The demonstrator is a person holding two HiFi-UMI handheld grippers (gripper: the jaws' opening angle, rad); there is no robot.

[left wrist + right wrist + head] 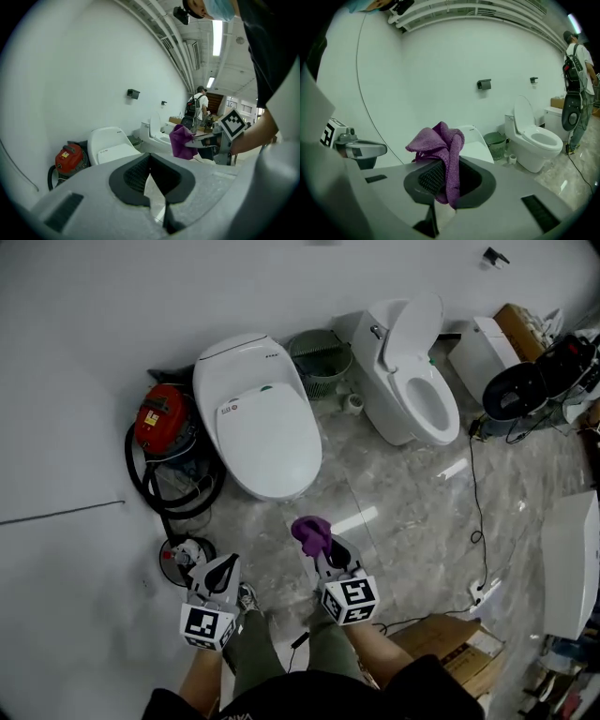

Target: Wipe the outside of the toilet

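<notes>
White ceramic toilet with a closed lid (pixel 258 427) stands on the grey marble floor (pixel 403 512) against the far wall, left of centre. Just to its left sit a red vacuum cleaner (pixel 161 418) and a coiled black hose (pixel 150 486). To its right are a green mesh wastebasket (pixel 319 357) and then a second white toilet with its lid raised (pixel 417 381). The right gripper (pixel 323 547) is clenched on a crumpled purple knitted cloth (pixel 311 532), which bunches above the jaws and hangs down between them. It is held in the air near the closed toilet's front, not touching it. The left gripper (pixel 225 564) is held lower left, its jaws together with nothing between them.
</notes>
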